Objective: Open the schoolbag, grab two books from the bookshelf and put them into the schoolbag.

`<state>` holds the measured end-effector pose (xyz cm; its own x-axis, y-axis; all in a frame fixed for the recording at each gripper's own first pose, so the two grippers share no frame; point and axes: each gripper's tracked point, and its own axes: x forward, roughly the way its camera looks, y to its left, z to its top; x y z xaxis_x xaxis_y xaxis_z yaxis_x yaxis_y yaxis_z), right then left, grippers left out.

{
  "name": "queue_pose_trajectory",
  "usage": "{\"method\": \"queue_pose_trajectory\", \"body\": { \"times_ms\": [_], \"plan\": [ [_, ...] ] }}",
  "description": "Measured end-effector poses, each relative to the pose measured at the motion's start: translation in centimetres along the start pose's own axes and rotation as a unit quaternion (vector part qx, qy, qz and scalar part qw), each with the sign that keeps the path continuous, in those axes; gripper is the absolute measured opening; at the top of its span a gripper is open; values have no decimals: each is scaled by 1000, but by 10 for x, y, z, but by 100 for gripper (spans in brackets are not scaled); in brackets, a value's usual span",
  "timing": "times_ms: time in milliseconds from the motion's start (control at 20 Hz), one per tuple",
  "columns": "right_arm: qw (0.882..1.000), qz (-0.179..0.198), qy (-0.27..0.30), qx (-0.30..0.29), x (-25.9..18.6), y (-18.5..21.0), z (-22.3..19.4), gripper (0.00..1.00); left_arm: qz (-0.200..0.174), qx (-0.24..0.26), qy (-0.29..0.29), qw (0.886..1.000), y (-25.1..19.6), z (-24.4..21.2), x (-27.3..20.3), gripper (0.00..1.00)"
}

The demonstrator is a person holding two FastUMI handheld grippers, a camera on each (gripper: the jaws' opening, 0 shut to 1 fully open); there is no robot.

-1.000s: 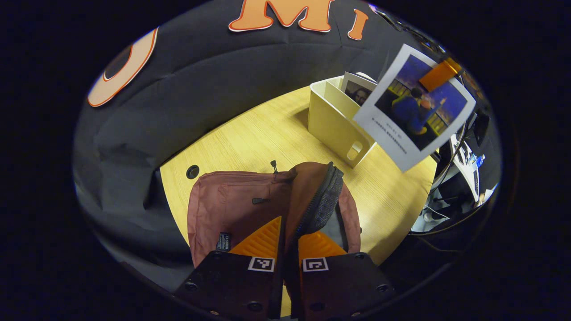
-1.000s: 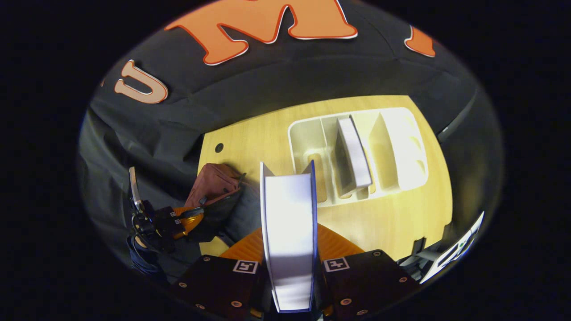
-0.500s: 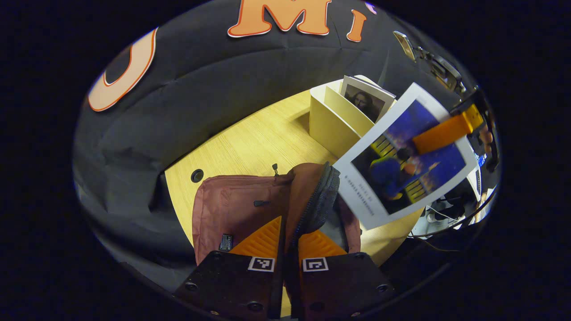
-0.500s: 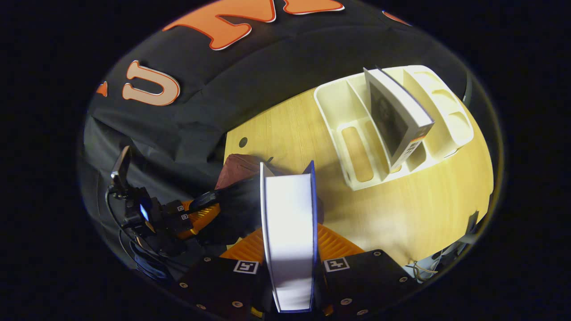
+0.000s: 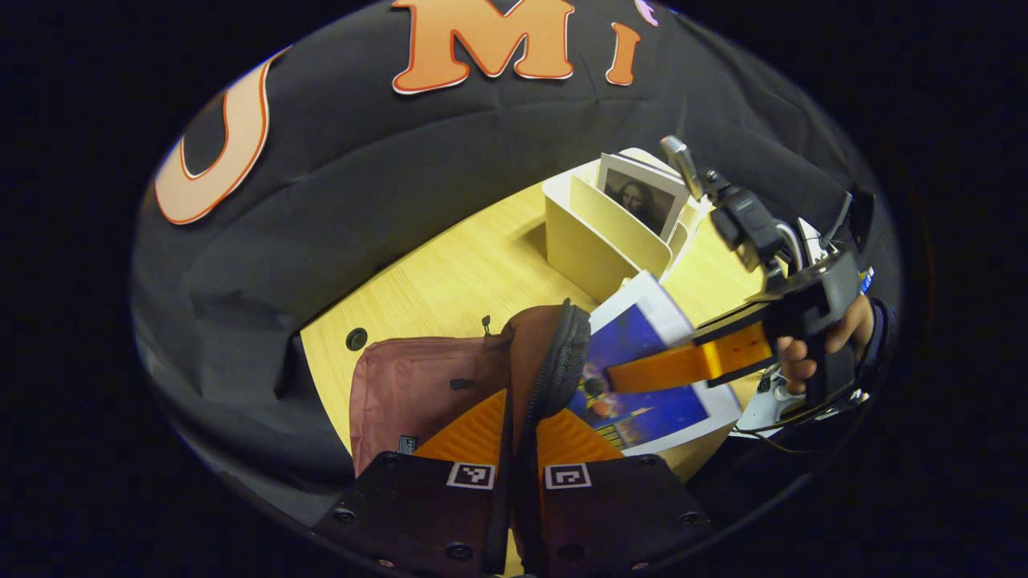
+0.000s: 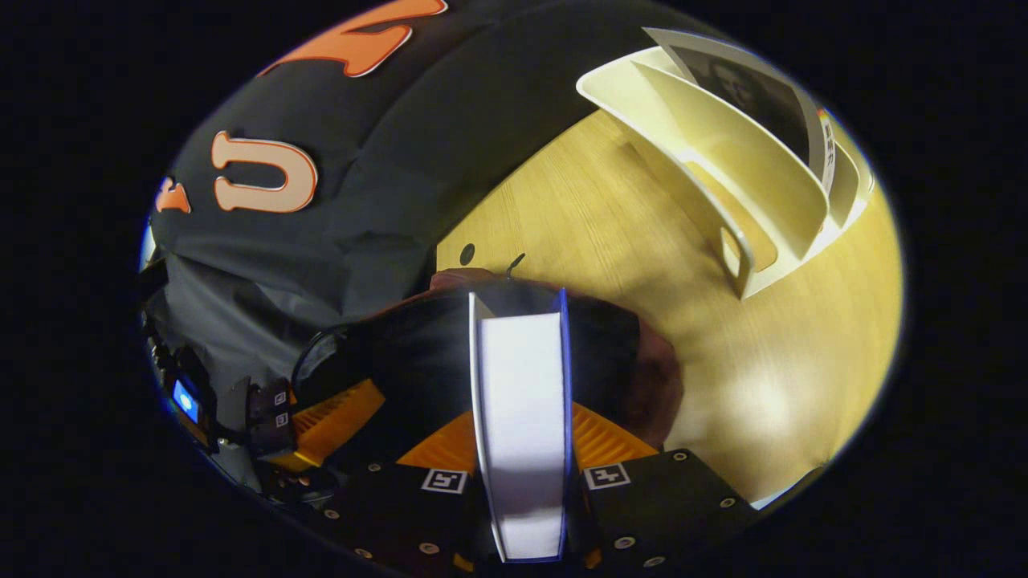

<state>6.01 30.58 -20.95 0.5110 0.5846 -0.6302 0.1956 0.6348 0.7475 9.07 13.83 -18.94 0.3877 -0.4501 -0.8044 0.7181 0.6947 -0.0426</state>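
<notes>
The right tool (image 5: 642, 373), clamped on a thin blue-covered white-edged book (image 6: 522, 417), has swung away from the cream plastic bookshelf (image 6: 723, 160) and now has the book's leading edge at the dark mouth of the dusty-pink fabric schoolbag (image 5: 418, 385). The left tool (image 5: 514, 417) stays pinched on the bag's raised zipper flap, holding it open. First book nearly in; a second portrait-covered book (image 5: 638, 197) waits in the shelf on the pale wooden worktop (image 6: 763, 361)
</notes>
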Motion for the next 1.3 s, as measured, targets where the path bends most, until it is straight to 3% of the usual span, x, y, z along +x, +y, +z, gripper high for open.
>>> {"method": "queue_pose_trajectory", "body": {
  "times_ms": [400,700,750,800,850,900,1050,1100,1150,1250,1300],
  "plan": [
    [998,41,-15,41,55,9,-13,38,-9,16,-35,999,-21,6,-7,8],
    [993,55,-43,93,95,22,-21,38,11,38,-45,998,-34,3,-6,9],
    [993,60,-41,97,102,22,-24,27,18,36,-43,998,-29,0,-8,9],
    [992,60,-41,105,106,24,-26,38,24,31,-32,999,-25,-5,-5,6],
    [992,63,-35,107,107,27,-30,28,24,23,-35,999,-25,-3,-5,6],
    [992,62,-29,106,105,26,-32,39,16,14,-35,999,-28,-3,-5,6],
    [996,19,-20,83,102,12,-34,45,20,0,-34,999,-18,-9,-3,6],
    [998,2,-17,67,97,5,-34,53,19,-6,-30,999,-14,-13,-4,6],
    [998,-12,-14,53,90,-1,-35,41,15,-11,-30,999,-13,-12,-2,6],
    [999,-38,2,26,83,-9,-42,70,13,-12,-29,999,-16,-11,2,6],
    [998,-52,11,14,78,-15,-45,96,12,-10,-29,999,-17,-10,3,6]
  ]
}}
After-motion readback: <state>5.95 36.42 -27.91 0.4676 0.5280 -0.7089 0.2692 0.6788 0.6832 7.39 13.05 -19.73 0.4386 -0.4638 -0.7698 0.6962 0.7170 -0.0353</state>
